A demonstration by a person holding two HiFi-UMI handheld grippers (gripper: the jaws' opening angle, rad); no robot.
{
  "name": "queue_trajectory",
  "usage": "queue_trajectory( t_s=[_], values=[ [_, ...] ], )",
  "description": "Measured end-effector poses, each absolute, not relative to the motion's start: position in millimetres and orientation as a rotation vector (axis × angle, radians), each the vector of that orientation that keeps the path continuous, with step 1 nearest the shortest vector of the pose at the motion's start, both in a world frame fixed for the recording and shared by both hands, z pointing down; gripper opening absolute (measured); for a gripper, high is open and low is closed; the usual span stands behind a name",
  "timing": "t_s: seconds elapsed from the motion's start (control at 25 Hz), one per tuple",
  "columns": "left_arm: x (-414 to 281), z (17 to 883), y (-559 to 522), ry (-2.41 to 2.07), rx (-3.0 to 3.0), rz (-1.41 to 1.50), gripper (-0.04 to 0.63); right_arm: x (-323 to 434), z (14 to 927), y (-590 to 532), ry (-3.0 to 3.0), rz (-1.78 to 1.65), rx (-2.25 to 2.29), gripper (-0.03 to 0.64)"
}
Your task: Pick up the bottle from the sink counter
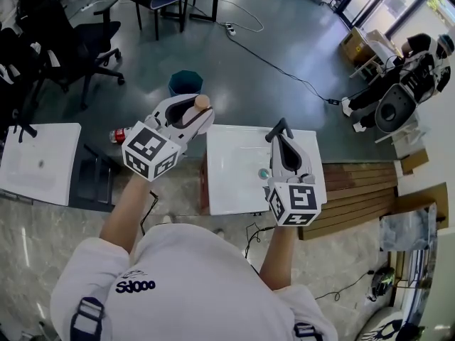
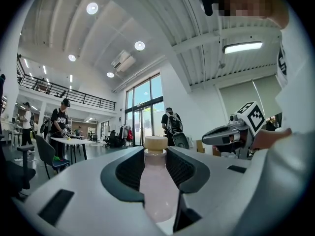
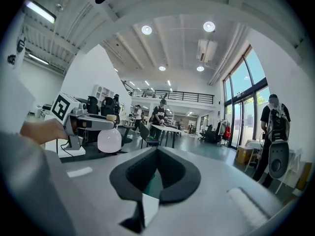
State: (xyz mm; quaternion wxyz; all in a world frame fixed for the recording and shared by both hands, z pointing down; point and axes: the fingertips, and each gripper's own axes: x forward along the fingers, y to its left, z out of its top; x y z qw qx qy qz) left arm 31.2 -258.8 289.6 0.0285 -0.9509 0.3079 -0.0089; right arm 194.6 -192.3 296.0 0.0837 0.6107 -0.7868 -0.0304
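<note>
A grey polished floor lies under a white sink tabletop (image 1: pixel 231 190). The left gripper (image 1: pixel 193 112) has its jaws closed on a pale pink plastic bottle with a beige cap (image 2: pixel 156 181). The bottle stands upright between the pads, off the tabletop, at 10 o'clock from its middle. The right gripper (image 1: pixel 281 130) is above the tabletop's 3 o'clock side, its jaws together and holding nothing.
</note>
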Motion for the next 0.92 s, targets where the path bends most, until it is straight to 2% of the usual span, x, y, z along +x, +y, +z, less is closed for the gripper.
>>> queue_trajectory(
  t_s=[0.92],
  values=[
    [34.2, 315.1, -259.2, 0.913, -2.965, -0.095, 0.14, 194.4, 315.0, -195.8, -2.32, -0.034, 1.816, 0.009]
  ],
)
